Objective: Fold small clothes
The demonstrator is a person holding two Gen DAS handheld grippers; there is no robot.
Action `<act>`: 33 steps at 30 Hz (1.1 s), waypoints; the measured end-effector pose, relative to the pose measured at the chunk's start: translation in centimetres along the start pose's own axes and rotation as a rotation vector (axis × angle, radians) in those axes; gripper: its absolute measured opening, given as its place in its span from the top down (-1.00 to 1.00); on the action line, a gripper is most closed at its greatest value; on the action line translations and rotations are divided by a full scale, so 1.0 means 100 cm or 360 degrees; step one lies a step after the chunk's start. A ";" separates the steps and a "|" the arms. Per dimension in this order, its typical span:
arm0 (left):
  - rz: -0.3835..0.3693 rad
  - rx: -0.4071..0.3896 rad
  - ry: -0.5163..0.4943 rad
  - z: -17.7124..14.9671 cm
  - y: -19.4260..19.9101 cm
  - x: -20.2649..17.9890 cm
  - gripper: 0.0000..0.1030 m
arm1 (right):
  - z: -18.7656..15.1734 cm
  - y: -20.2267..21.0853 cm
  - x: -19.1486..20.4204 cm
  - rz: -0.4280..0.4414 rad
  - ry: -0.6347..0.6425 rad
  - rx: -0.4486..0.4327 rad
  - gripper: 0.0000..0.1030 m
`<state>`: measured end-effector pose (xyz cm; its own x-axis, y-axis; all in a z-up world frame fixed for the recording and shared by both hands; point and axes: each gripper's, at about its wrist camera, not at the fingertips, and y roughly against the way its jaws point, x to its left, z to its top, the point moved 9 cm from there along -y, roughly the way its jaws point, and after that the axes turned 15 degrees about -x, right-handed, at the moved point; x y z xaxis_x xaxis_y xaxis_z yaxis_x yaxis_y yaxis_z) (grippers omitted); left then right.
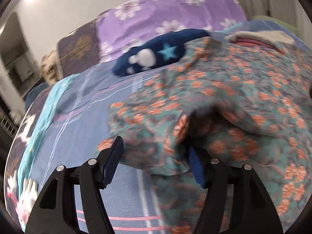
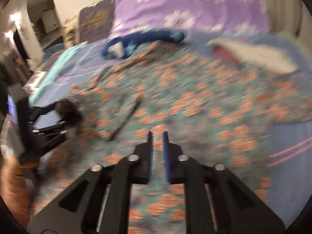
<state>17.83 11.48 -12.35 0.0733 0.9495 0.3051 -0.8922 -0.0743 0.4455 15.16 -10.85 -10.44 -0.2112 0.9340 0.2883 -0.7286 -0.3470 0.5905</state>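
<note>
A teal garment with orange flowers (image 1: 234,89) lies spread and rumpled on the bed. My left gripper (image 1: 156,144) is open at its near left edge. A bunched fold of the cloth sits between the jaws and drapes over the right finger. In the right wrist view the same garment (image 2: 195,97) fills the middle. My right gripper (image 2: 157,134) hovers over it with its fingers almost together and nothing visibly pinched. The left gripper (image 2: 48,120) shows at the left edge of that view, held by a hand (image 2: 17,185).
A navy garment with a star (image 1: 156,58) lies beyond the floral one. A white and pink piece (image 1: 259,37) is at the back right. Purple flowered pillows (image 1: 165,11) line the wall. Blue striped bed sheet (image 1: 78,136) shows on the left.
</note>
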 end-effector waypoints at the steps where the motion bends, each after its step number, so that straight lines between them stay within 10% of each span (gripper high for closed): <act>1: 0.0008 0.0009 0.0027 -0.003 -0.002 0.003 -0.26 | -0.003 -0.008 0.007 0.0083 -0.0063 0.0051 0.77; 3: -0.0020 0.0018 0.0082 -0.007 -0.003 0.007 -0.26 | -0.004 -0.020 0.016 0.0172 -0.0113 0.0103 0.71; 6: -0.0036 -0.0004 0.0103 -0.006 -0.001 0.008 -0.29 | 0.004 -0.046 0.022 0.0224 -0.0179 0.0146 -0.04; 14: -0.0096 -0.0062 0.0188 -0.004 0.005 0.012 -0.47 | 0.019 -0.109 0.020 0.0141 -0.0231 0.0207 -0.19; 18: -0.0181 -0.0097 0.0334 -0.003 0.007 0.021 -0.50 | 0.025 -0.118 0.038 0.0102 -0.0078 0.0197 0.91; 27: -0.0165 -0.0184 0.0516 0.001 0.014 0.046 -0.74 | 0.116 -0.055 0.006 -0.0076 -0.0020 -0.0252 0.93; 33: -0.0162 -0.0146 0.0427 -0.002 0.010 0.039 -0.74 | 0.100 -0.077 -0.051 -0.0326 -0.0030 -0.0126 0.83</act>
<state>17.12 15.19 -10.83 0.0547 0.9982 0.0242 -0.9238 0.0414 0.3805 28.39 -13.81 -8.98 -0.0417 0.9823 0.1828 -0.8042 -0.1416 0.5773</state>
